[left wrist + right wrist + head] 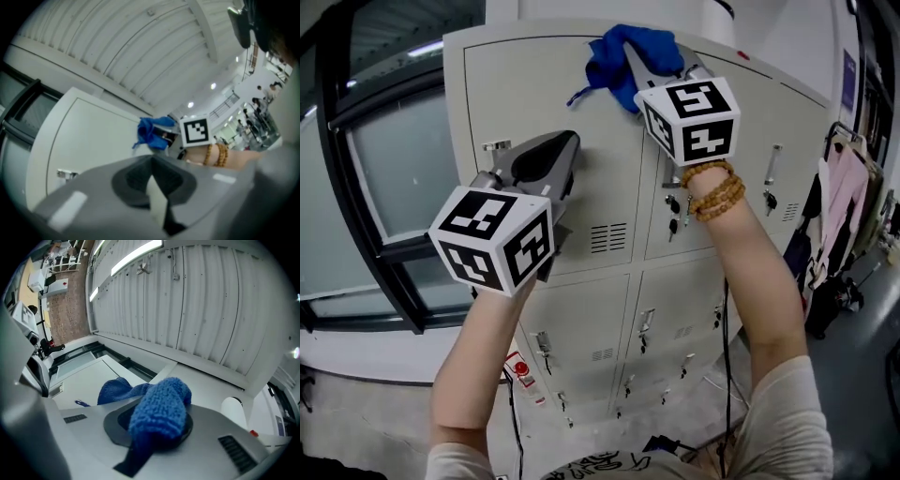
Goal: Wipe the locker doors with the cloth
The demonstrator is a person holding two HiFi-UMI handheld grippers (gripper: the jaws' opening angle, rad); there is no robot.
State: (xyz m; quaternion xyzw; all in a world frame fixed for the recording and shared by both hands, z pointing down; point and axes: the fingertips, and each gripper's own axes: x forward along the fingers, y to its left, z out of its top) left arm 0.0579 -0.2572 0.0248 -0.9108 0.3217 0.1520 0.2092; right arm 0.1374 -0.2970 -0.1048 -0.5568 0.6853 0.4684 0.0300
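Observation:
A blue cloth [626, 58] is pressed near the top of a pale grey locker door [548, 112], clamped in my right gripper [652, 58]. In the right gripper view the cloth [157, 416] bulges out between the jaws and trails onto the locker top. In the left gripper view the cloth [152, 132] shows ahead against the lockers. My left gripper [558, 155] hangs lower and to the left, in front of the same upper door, jaws shut with nothing between them [157, 197].
The locker bank [675, 281] has several doors with handles, vents and keys [673, 211]. A dark-framed window [384, 178] stands to the left. Clothes [844, 216] hang at the right. Cables [727, 375] dangle by my arms.

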